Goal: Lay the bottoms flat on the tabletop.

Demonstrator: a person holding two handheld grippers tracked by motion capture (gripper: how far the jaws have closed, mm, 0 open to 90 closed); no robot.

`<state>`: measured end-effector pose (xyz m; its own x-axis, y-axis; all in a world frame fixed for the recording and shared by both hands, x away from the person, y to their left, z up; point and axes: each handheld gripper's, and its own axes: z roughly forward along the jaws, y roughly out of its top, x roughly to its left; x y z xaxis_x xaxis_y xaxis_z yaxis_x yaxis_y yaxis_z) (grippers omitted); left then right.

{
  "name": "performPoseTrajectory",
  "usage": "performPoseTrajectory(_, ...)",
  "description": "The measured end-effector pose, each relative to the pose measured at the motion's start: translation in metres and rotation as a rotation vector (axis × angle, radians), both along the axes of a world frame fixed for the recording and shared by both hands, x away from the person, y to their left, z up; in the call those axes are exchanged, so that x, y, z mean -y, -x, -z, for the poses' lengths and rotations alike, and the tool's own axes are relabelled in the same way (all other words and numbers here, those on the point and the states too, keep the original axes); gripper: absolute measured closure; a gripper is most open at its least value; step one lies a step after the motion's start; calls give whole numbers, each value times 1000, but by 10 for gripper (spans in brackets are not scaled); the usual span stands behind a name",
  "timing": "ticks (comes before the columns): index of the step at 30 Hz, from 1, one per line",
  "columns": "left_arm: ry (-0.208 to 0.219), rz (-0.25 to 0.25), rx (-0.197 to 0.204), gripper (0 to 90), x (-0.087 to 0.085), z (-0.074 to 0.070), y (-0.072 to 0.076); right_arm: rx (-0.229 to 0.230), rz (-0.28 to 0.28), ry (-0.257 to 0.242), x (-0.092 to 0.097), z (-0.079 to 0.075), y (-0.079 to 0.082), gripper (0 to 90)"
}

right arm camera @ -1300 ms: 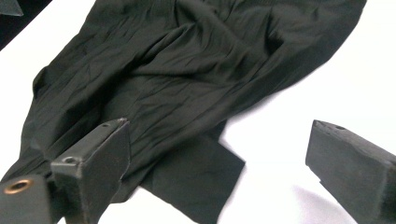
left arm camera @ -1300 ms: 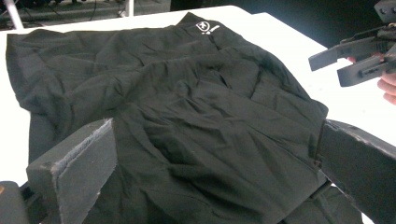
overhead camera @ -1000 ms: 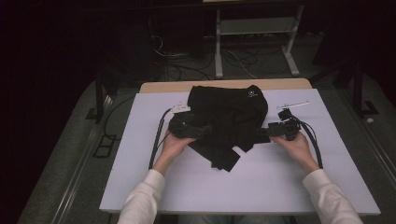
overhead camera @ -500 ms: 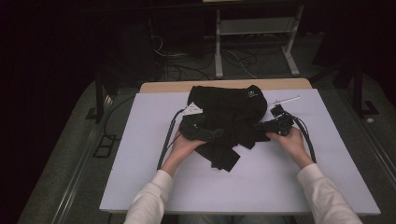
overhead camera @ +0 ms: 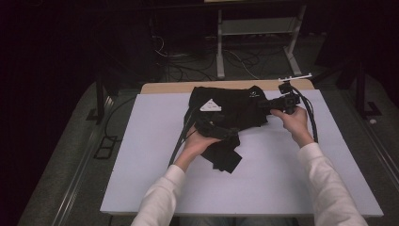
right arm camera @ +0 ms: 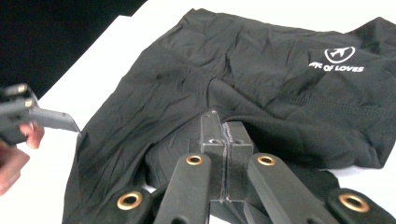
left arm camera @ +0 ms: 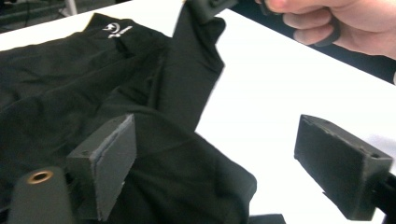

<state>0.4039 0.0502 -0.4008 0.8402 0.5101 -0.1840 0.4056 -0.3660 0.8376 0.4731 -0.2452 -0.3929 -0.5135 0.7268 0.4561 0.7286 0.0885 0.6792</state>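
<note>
Right tongs (right arm camera: 224, 140) clamped on black garment (right arm camera: 261, 79)

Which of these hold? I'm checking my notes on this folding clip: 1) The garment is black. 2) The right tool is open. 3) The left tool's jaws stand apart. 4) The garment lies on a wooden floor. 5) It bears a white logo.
1) True: the garment is black.
2) False: the right tool is shut on a fold of the garment.
3) True: the left tool has its jaws apart, pressing on nothing.
4) False: it lies on a white table.
5) True: the white logo shows.
</note>
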Motion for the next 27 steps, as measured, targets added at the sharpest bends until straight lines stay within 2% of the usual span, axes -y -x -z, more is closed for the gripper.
performPoseTrajectory(3, -20, 15, 10, 158, 11, 1, -4, -8, 3, -11, -1, 1, -3, 881)
performPoseTrajectory(6, -60, 33, 43, 209, 26, 3, -7, -18, 17, -27, -2, 4, -5, 881)
performPoseTrajectory(9, -116, 52, 78, 234, 44, 7, -13, -25, 18, -32, -2, 3, -5, 881)
performPoseTrajectory(10, -163, 55, 96, 243, 54, 11, -18, -24, 16, -29, -2, 0, -3, 881)
performPoseTrajectory(11, -163, 55, 96, 260, 54, 11, -18, -22, 14, -30, -2, -1, -2, 881)
performPoseTrajectory(12, -185, 46, 109, 260, 59, 12, -20, -22, 14, -30, -2, -1, -2, 881)
performPoseTrajectory(14, -204, 27, 125, 349, 64, 13, -23, -21, 3, -23, -1, -6, 2, 881)
performPoseTrajectory(15, -223, -9, 143, 382, 68, 13, -27, -23, -2, -21, -1, -7, 4, 881)
performPoseTrajectory(18, -223, -21, 141, 463, 70, 13, -33, -21, -17, -10, -1, -12, 11, 881)
performPoseTrajectory(21, -231, -11, 135, 567, 71, 14, -36, -22, -23, -8, -1, -14, 15, 881)
performPoseTrajectory(26, -245, 32, 133, 857, 73, 14, -42, -32, -40, 0, -2, -20, 25, 881)
performPoseTrajectory(27, -237, 57, 118, 862, 71, 13, -44, -24, -46, 9, -3, -20, 27, 878)
